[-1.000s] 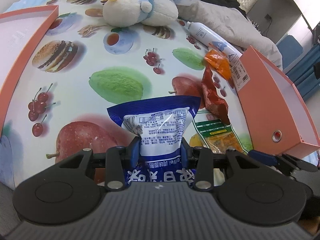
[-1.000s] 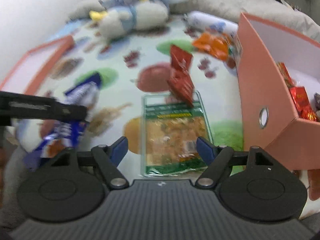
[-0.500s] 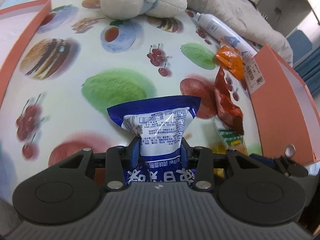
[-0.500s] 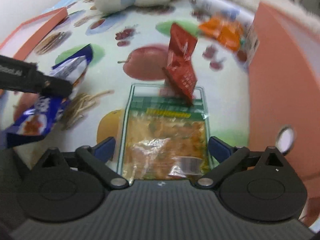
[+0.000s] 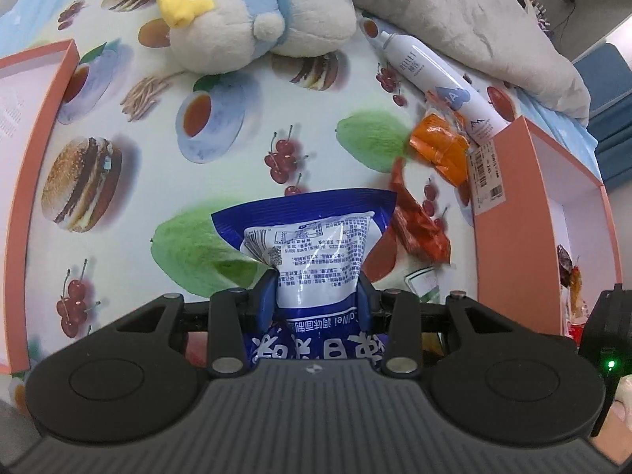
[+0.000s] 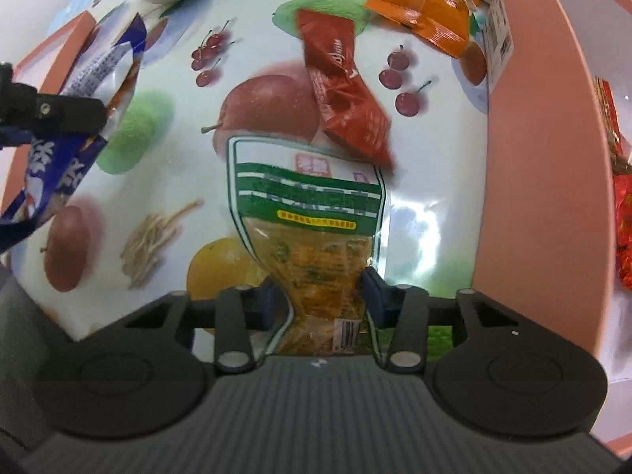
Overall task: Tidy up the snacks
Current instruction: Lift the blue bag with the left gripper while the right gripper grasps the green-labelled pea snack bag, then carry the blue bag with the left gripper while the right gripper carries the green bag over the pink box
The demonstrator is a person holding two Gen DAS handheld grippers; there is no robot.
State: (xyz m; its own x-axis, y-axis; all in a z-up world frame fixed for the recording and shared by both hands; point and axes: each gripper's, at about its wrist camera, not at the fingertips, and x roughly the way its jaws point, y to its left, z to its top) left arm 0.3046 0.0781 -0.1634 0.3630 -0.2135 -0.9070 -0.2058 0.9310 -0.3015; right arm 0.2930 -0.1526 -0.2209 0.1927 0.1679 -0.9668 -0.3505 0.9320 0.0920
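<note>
My left gripper (image 5: 316,296) is shut on a blue-and-white snack packet (image 5: 312,245), held above the fruit-print sheet (image 5: 237,158). In the right wrist view that packet (image 6: 79,110) hangs at the far left. My right gripper (image 6: 322,296) is closing on a clear green-banded packet of orange snacks (image 6: 312,237); its blue pads pinch the packet's sides. A red sachet (image 6: 347,102) lies on that packet's far end. An orange sachet (image 6: 426,15) lies beyond, beside the orange box (image 6: 533,158), which holds red wrappers (image 6: 624,205).
A plush bird (image 5: 252,27) and a white spray bottle (image 5: 434,79) lie at the far side. An orange box lid (image 5: 31,138) stands at the left. A grey blanket (image 5: 474,19) is bunched behind the bottle.
My right gripper went from open to closed around the green-banded packet and tipped further down. My left gripper carried the blue packet up and further across the sheet.
</note>
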